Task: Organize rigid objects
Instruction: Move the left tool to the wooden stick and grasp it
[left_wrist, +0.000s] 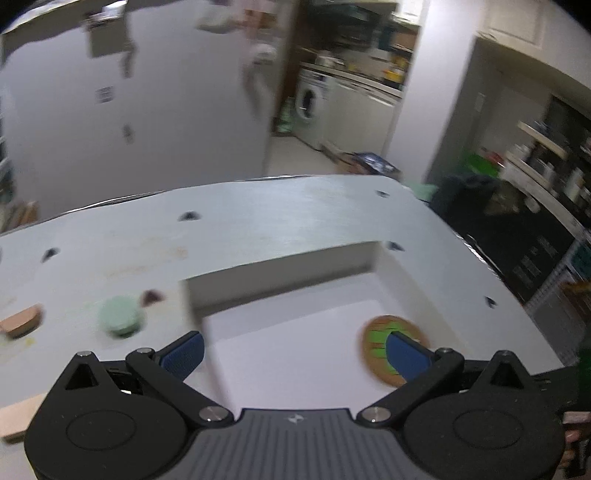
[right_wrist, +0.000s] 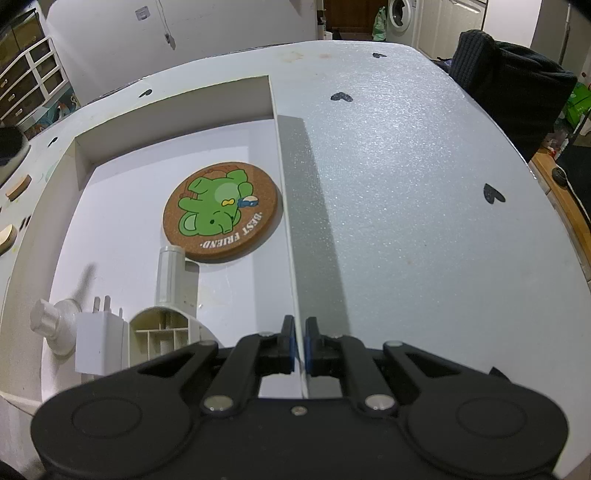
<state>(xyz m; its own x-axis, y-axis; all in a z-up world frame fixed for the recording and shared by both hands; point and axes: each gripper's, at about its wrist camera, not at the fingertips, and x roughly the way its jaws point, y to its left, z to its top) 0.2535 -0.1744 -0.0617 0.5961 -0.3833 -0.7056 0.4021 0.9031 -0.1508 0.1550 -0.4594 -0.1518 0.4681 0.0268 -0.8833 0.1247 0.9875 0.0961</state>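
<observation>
A shallow white box (right_wrist: 83, 155) sits on the white table. In it lie a round cork coaster with a green elephant (right_wrist: 221, 212), a grey plastic bracket (right_wrist: 170, 295), a white plug adapter (right_wrist: 96, 341) and a white knob piece (right_wrist: 50, 319). My right gripper (right_wrist: 300, 341) is shut on the box's thin right wall (right_wrist: 282, 155), near its front end. My left gripper (left_wrist: 295, 350) is open and empty, above the box; the coaster (left_wrist: 380, 332) lies behind its right finger. A pale green round disc (left_wrist: 120, 315) and a wooden piece (left_wrist: 22, 321) lie on the table left of the box.
The table (right_wrist: 406, 184) carries small black heart marks (right_wrist: 493, 194). Wooden discs (right_wrist: 18, 186) lie at its left edge. A dark cloth-covered chair (right_wrist: 506, 74) stands at the far right. A wall and a doorway to a washing machine (left_wrist: 308, 103) lie beyond the table.
</observation>
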